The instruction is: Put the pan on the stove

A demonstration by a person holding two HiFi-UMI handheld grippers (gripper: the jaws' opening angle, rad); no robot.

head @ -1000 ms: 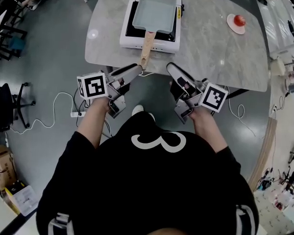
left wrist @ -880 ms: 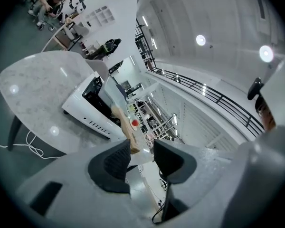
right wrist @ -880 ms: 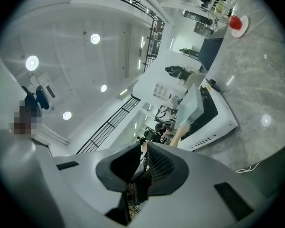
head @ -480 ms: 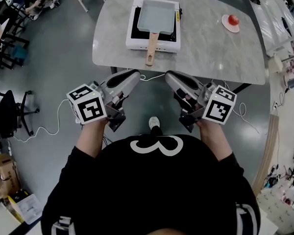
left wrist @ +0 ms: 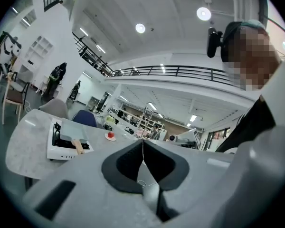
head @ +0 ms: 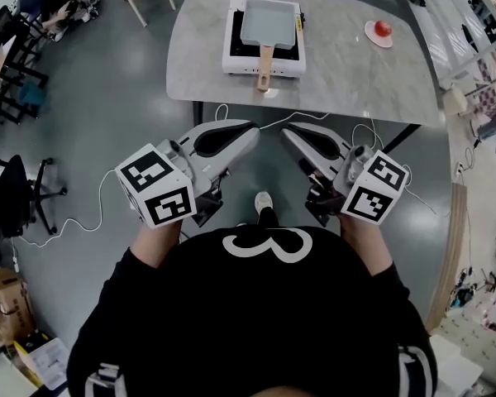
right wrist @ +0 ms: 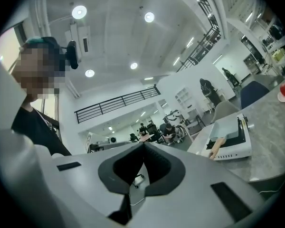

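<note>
At twelve o'clock on the table [head: 355, 73], the pan [head: 269, 21] sits on the stove [head: 260, 63], farther from the person than a second ago. The left gripper [head: 253, 128] and right gripper [head: 286, 131], well short of the table, have jaws pressed together on nothing; earlier they stood apart. The pan hides the burner.

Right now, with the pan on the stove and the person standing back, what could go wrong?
The wooden handle of the pale square pan juts past the white stove toward the grey marble table edge; a bump could swing it. A white cable trails over the floor by the person's shoe: a trip hazard.
</note>
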